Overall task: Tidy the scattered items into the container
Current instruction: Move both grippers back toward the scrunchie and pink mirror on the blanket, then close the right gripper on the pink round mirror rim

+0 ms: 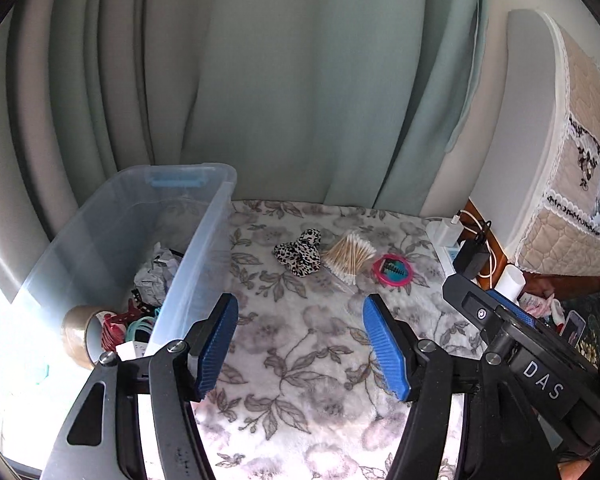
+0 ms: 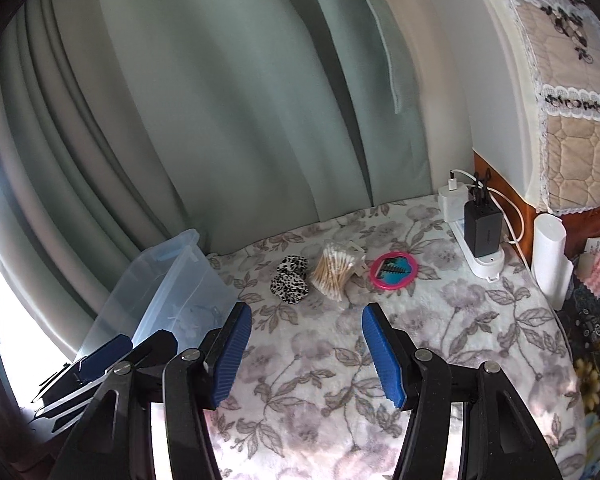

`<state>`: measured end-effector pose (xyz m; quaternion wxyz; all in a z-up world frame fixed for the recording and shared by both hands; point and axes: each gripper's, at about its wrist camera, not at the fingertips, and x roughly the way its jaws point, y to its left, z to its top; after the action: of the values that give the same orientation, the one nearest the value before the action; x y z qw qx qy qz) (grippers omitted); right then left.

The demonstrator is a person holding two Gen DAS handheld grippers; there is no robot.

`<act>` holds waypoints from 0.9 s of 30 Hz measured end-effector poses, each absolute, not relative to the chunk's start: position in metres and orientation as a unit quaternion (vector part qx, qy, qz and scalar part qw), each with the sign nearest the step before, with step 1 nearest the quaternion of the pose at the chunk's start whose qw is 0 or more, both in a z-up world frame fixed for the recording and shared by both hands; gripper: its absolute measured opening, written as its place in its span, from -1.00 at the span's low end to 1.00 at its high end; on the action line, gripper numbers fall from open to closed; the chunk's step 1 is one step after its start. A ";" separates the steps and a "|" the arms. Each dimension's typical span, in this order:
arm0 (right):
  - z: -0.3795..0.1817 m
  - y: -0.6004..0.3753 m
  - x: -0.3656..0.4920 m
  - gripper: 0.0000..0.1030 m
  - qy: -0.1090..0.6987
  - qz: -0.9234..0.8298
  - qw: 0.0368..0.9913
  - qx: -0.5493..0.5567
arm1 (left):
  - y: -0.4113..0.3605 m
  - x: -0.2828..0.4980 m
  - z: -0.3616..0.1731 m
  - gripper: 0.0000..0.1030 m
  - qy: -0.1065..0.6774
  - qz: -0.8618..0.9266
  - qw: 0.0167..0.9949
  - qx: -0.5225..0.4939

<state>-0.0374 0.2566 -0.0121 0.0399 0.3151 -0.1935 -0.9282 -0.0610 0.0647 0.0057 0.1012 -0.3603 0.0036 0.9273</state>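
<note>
The left gripper [image 1: 300, 344] stands with its jaws wide apart, nothing between the ribbed blue pads [image 1: 216, 346], only the floral fleece cloth [image 1: 300, 400] below. The right gripper [image 2: 306, 354] is likewise spread wide and empty over the same soft cloth.

Left of the left jaws, its near wall just beside the left pad, sits the bin [image 1: 196, 248], clear smooth plastic with a blue latch. Inside lie crumpled paper [image 1: 156, 276], a tape roll [image 1: 82, 336], and red and teal clips [image 1: 128, 326].

Ahead of both jaws, well apart from the pads, lie three loose things in a row: a leopard-print fabric scrunchie [image 1: 300, 252], a fanned bundle of wooden swabs [image 1: 348, 256] touching it, and a round pink mirror [image 1: 392, 270] just right of the swabs. In the right view they sit between the jaws' lines.
</note>
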 end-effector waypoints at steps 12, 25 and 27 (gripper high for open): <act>-0.054 0.286 -0.064 0.20 -0.210 -0.910 0.008 0.358 | 0.099 -0.095 -0.031 0.28 0.022 0.907 0.127 -0.401; -0.099 0.308 -0.103 0.20 -0.208 -0.891 -0.033 0.401 | 0.102 -0.151 -0.079 0.29 0.003 0.892 0.119 -0.436; -0.104 0.310 -0.111 0.20 -0.202 -0.891 -0.035 0.405 | 0.103 -0.163 -0.085 0.34 0.000 0.892 0.117 -0.437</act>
<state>-0.1115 0.3101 -0.1043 -0.0349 0.4054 -0.2021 -0.8909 -0.1625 0.1029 -0.0853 0.1167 -0.4368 0.0002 0.8920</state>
